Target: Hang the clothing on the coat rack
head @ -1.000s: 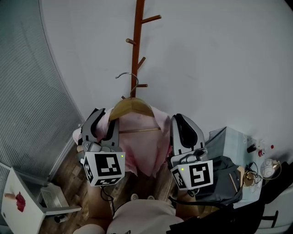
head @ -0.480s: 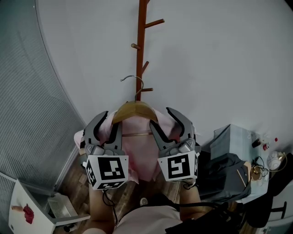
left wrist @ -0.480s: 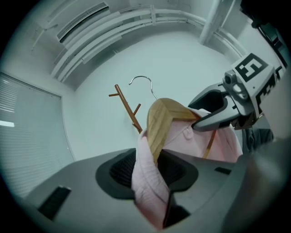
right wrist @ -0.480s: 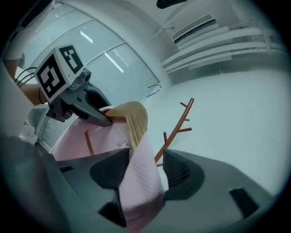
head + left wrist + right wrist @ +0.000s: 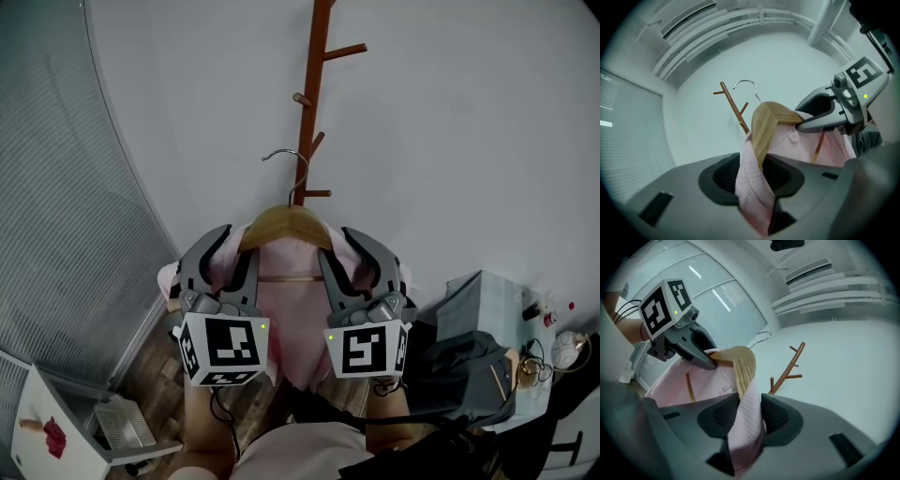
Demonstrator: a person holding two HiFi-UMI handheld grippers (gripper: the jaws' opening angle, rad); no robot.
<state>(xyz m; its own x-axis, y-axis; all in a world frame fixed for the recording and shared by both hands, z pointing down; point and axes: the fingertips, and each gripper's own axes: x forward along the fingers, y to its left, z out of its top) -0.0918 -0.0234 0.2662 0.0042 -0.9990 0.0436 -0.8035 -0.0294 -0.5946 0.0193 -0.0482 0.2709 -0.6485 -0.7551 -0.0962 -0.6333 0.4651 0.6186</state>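
A pink garment (image 5: pixel 295 319) hangs on a wooden hanger (image 5: pixel 286 225) with a metal hook (image 5: pixel 291 159), held up just in front of the brown coat rack (image 5: pixel 312 103). My left gripper (image 5: pixel 236 246) is shut on the hanger's left shoulder, with pink cloth pinched between its pads (image 5: pixel 757 173). At the right shoulder, my right gripper (image 5: pixel 342 246) is closing, and its pads (image 5: pixel 747 413) press the cloth and the wood end. The rack's pegs show behind the hanger in both gripper views, as the coat rack (image 5: pixel 736 110) and the coat rack (image 5: pixel 790 369).
A ribbed glass wall (image 5: pixel 66 234) curves along the left. A white shelf unit (image 5: pixel 56 422) stands low at the left. To the right are a pale box (image 5: pixel 487 300) and a dark bag (image 5: pixel 469 375). The white wall is behind the rack.
My right gripper swung in from the right, opened, and came onto the hanger's right shoulder. The hanger now sits higher and nearer the rack.
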